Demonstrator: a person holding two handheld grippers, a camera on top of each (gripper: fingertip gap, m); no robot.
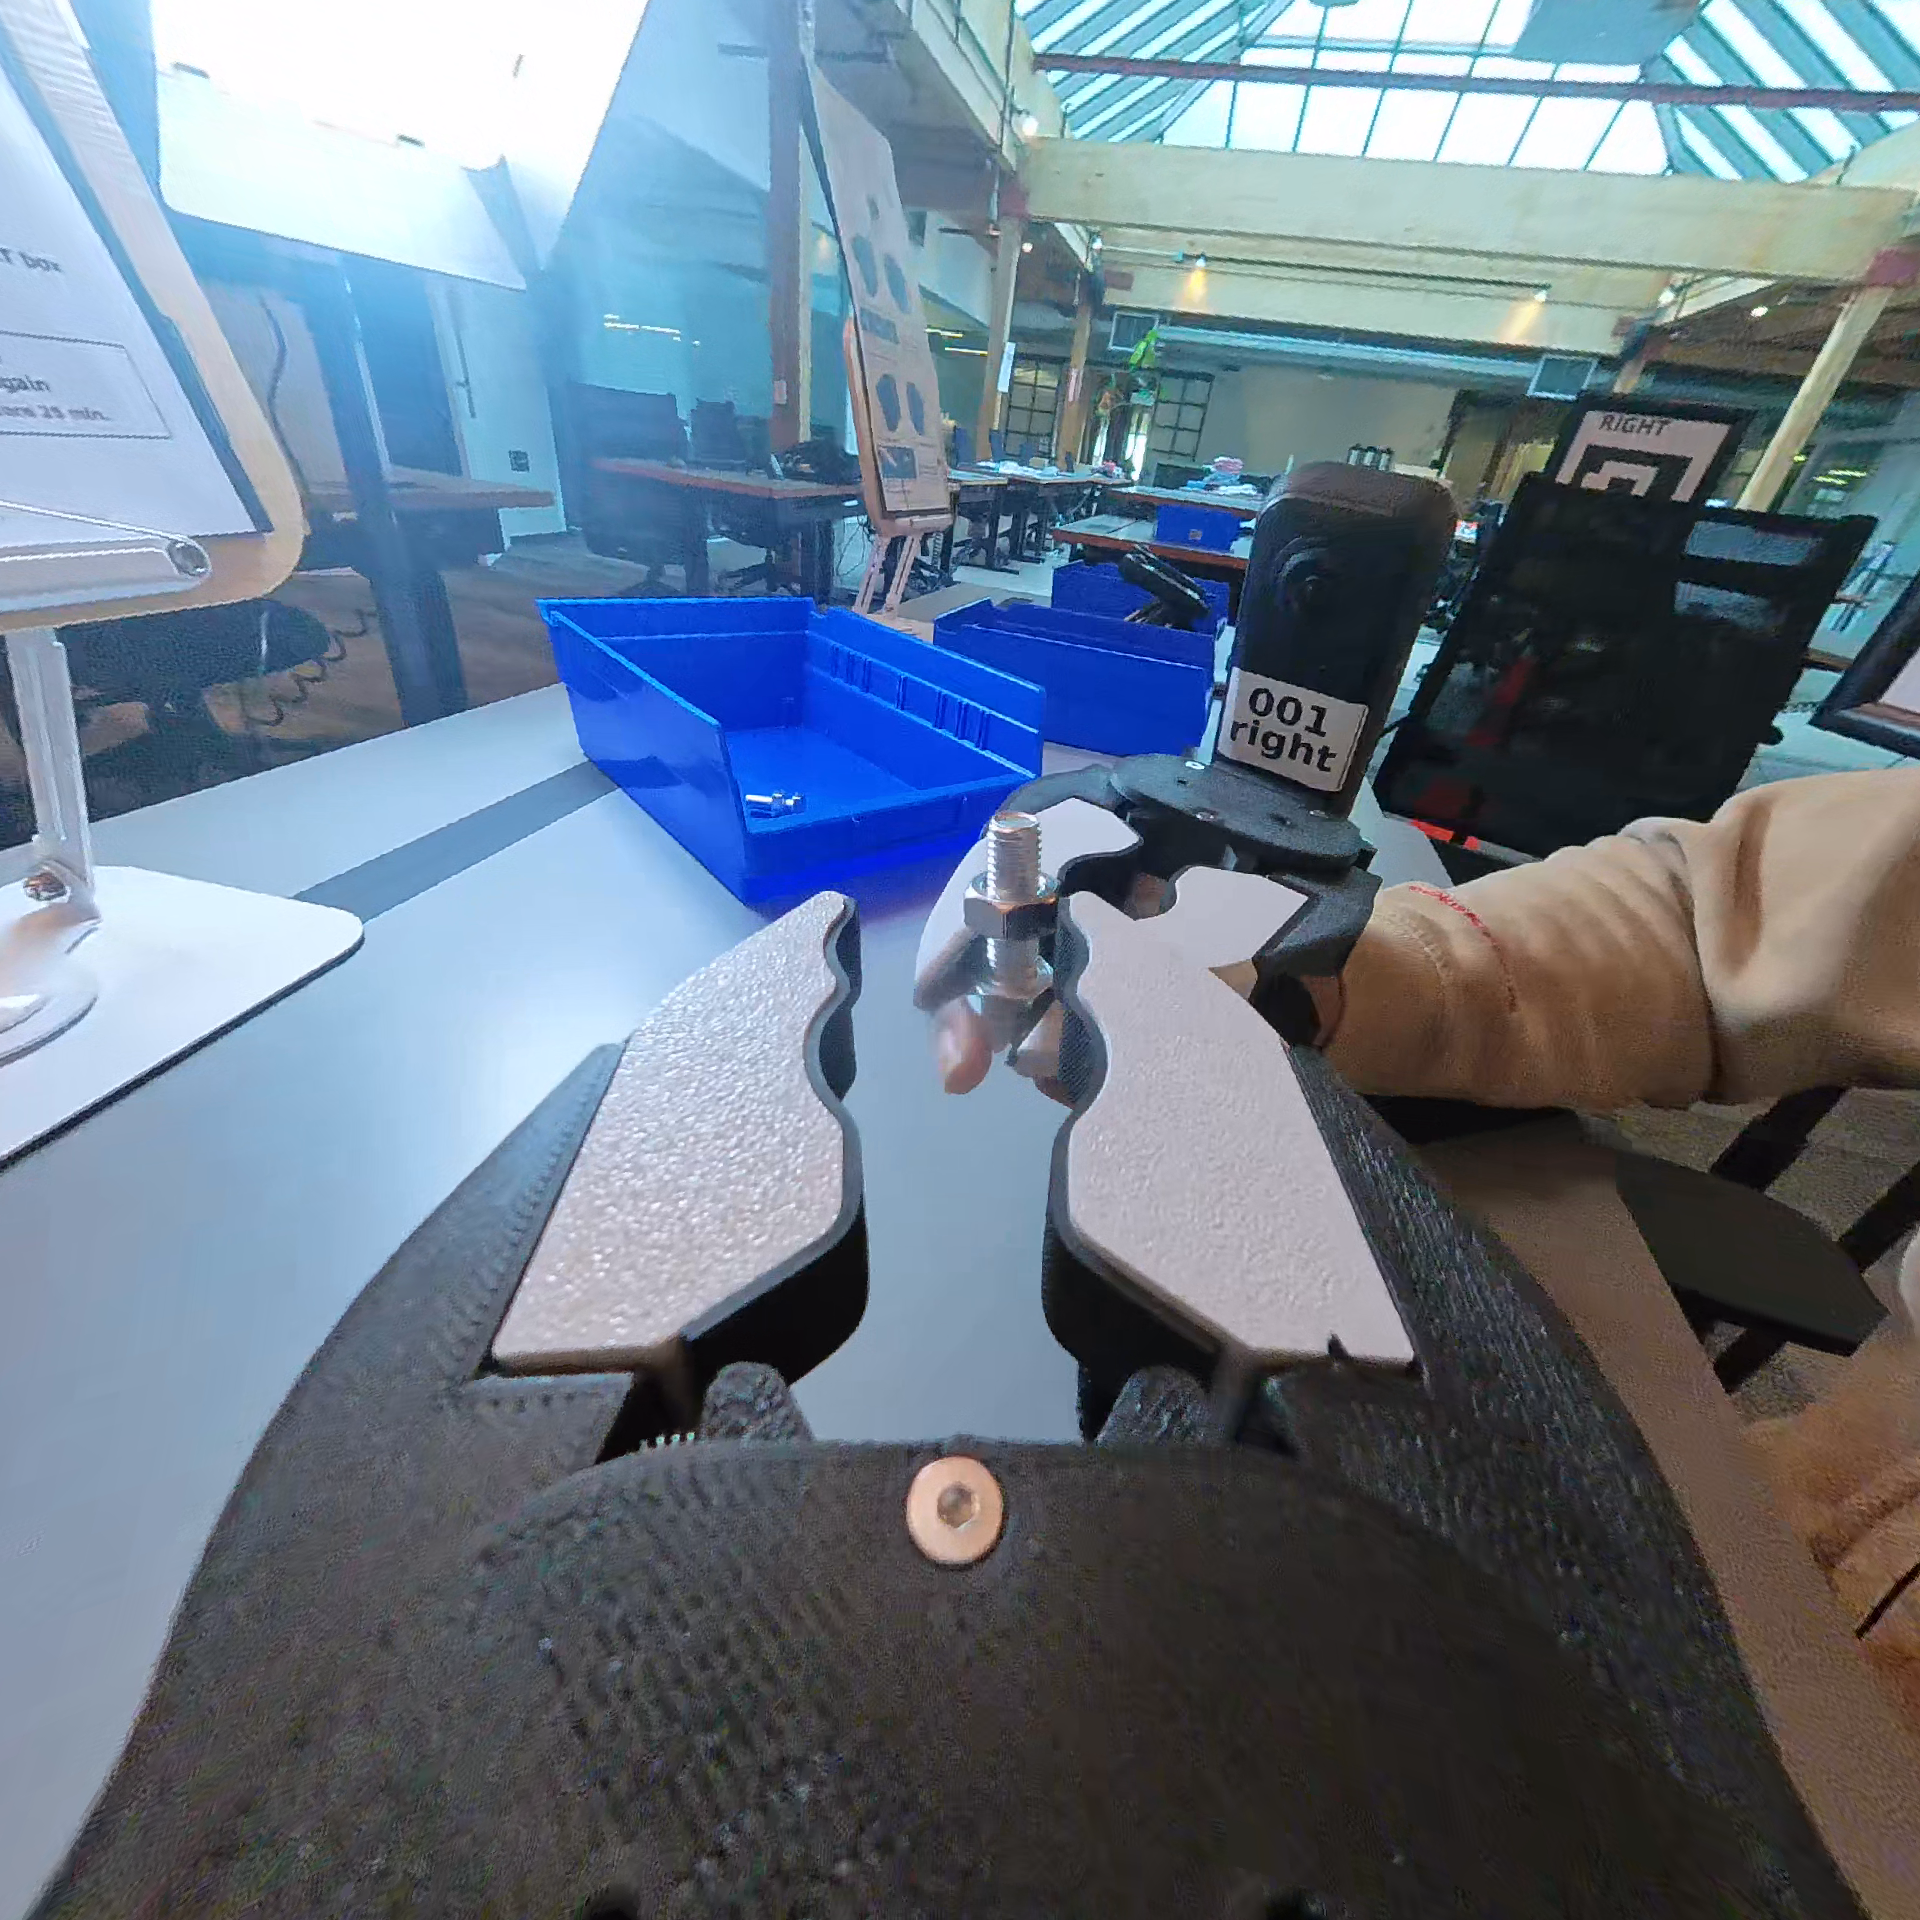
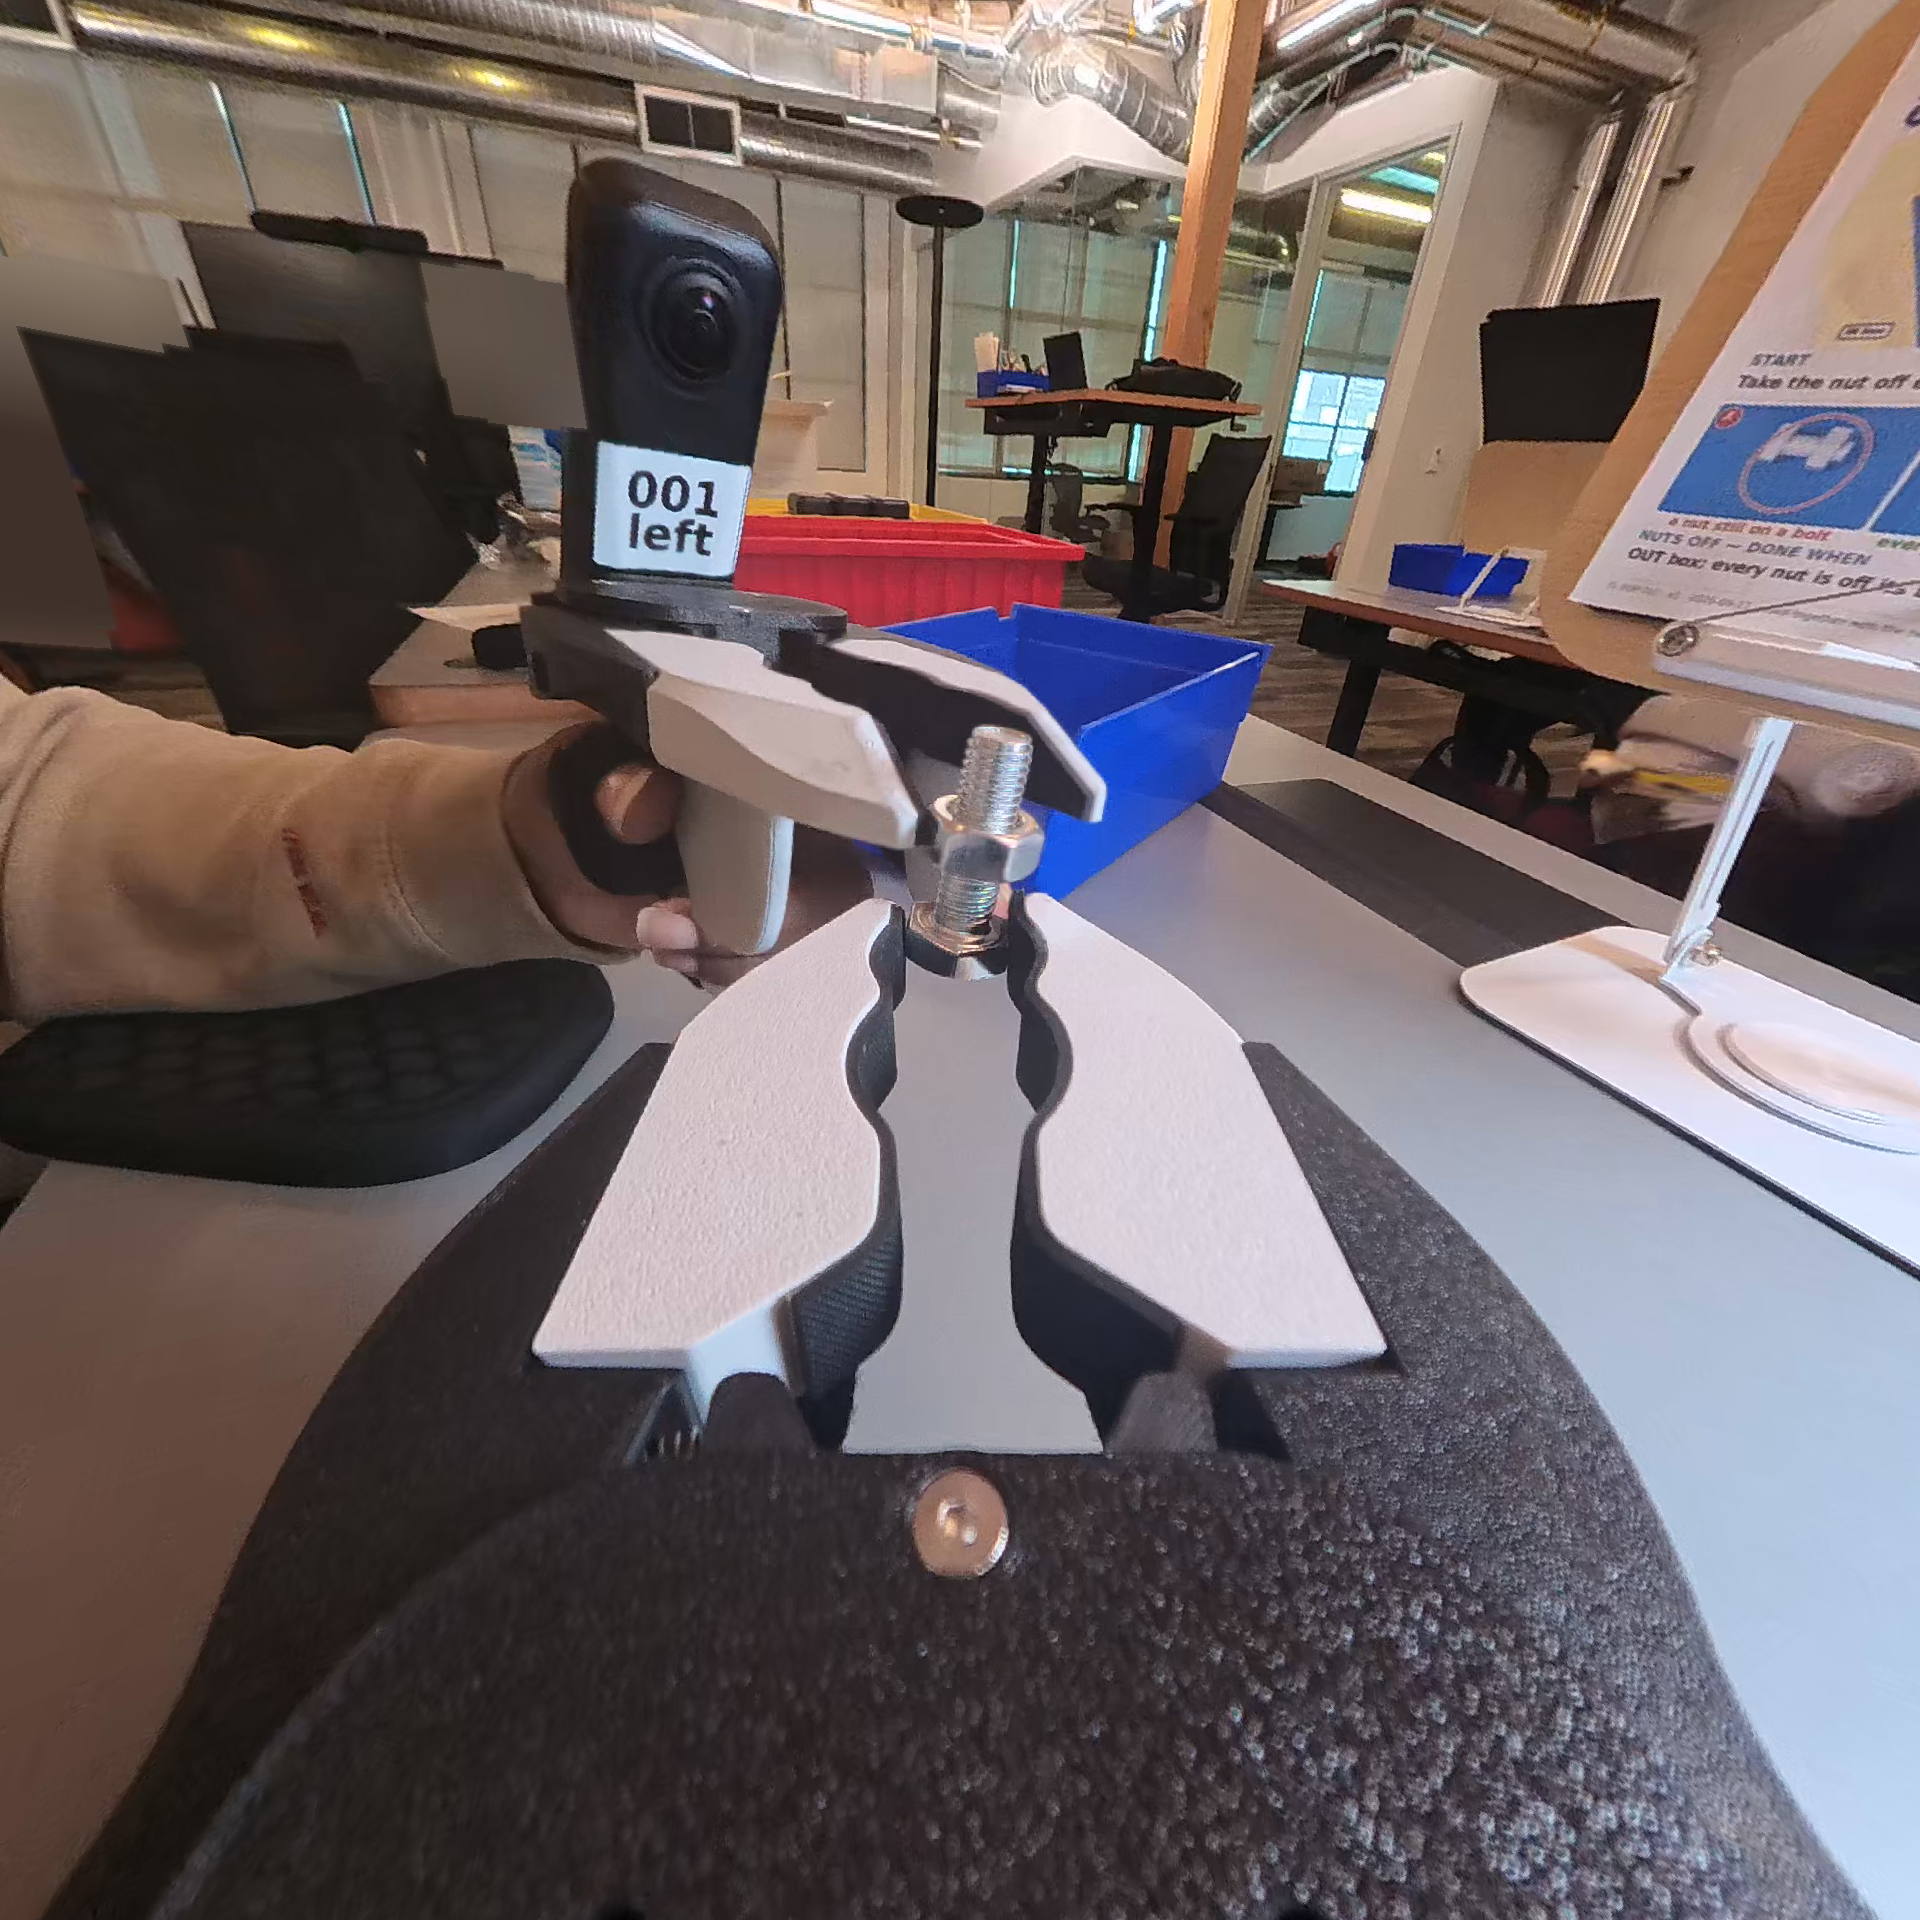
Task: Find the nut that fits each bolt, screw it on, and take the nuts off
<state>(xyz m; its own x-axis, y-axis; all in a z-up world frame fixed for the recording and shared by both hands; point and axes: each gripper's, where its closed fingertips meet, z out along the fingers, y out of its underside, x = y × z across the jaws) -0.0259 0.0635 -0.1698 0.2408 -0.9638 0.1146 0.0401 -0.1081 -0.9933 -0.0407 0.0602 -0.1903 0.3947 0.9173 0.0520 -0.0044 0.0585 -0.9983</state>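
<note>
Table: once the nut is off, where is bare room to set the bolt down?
Free: the grey table between the white stand base and the blue bin, and the bin floor beside its loose bolt. Crowded: between the two grippers.

A: how's the bolt (image 2: 982, 831) positioned?
B: it's held upright above the surface by its hex head, silver threads pointing up.
A: and the nut (image 2: 987, 840)?
B: a silver hex nut is threaded about halfway down the shank, a gap left above the head.
</note>
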